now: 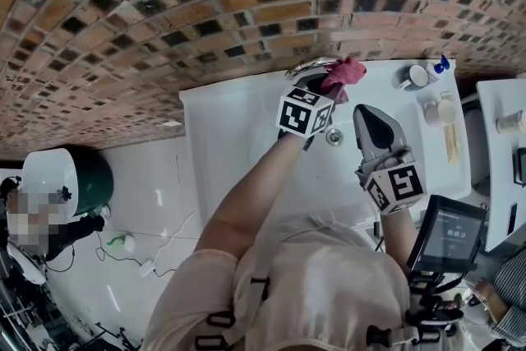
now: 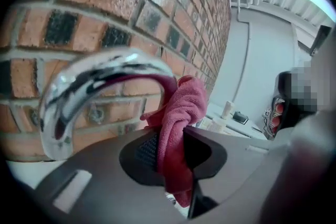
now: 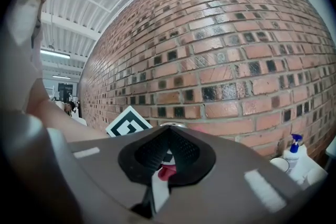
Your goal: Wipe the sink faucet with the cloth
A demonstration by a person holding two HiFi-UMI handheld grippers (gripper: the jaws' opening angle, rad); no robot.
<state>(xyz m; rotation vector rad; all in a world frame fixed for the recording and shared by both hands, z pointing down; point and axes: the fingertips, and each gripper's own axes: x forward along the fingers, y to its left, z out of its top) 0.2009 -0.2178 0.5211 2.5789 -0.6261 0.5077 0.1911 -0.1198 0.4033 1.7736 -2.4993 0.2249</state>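
Observation:
The curved chrome faucet arches in front of the brick wall; in the head view only its top shows at the back of the white sink. A pink-red cloth is bunched up and lies against the faucet's spout. My left gripper is shut on the cloth, which sticks out above and below the pads. My right gripper hangs over the basin, right of the faucet. Its jaws are shut and hold nothing.
A drain lies in the basin between the grippers. At the sink's back right stand a mug, a blue-topped spray bottle and a small bottle. A screen is mounted near right. A green bin stands on the floor at left.

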